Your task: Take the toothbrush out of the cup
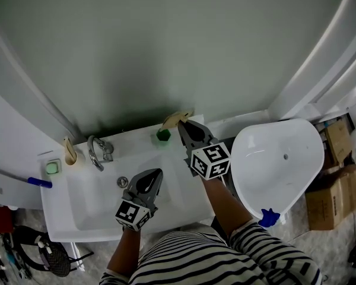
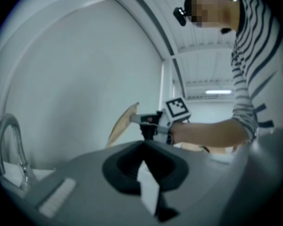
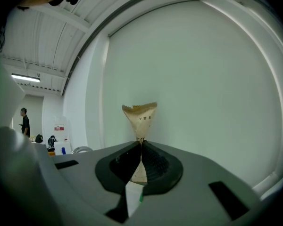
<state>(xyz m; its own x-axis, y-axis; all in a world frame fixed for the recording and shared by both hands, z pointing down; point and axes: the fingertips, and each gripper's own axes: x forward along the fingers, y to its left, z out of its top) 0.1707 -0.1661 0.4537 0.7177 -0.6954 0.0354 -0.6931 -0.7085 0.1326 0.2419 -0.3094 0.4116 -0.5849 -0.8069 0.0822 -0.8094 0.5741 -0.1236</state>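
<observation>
My right gripper is shut on a tan paper-wrapped toothbrush, just behind and above the small green cup on the sink's back ledge. In the right gripper view the tan wrapper fans out above the pinching jaws. The left gripper view shows the same wrapper slanting down from the right gripper; its lower end is hidden, so I cannot tell whether it still reaches into the cup. My left gripper hangs shut and empty over the white sink.
A chrome faucet stands at the sink's back left, with another tan item in a holder and a green soap dish beside it. A white toilet bowl sits to the right. Cardboard boxes lie far right.
</observation>
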